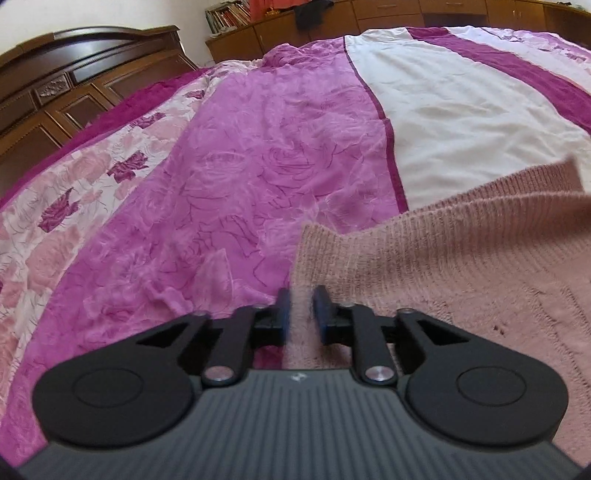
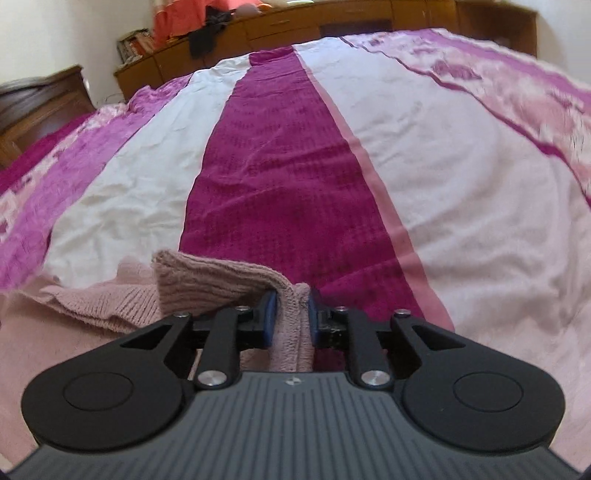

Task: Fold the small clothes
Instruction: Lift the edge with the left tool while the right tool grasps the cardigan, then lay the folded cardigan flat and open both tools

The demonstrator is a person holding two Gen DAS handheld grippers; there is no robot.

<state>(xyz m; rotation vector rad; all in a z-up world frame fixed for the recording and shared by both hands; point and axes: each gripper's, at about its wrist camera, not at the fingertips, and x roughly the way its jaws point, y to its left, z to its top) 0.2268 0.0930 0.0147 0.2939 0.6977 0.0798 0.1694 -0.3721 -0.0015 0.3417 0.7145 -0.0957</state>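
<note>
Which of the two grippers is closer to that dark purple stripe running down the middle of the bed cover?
Right. The right gripper hangs at the dark purple stripe; the left gripper is off over the pink floral band.

Left hand-held gripper (image 1: 301, 309) body: I am seeing only a small pale emblem on my ribbed grey housing, too tiny and blurred for me to be reading it.
Right hand-held gripper (image 2: 290, 316) body: I am finding the same small mark, again not legible.
Books (image 1: 226, 15) on the far cabinet: I am making out spines, but no titles are coming through.
Readable text overall: I am reading none.
</note>
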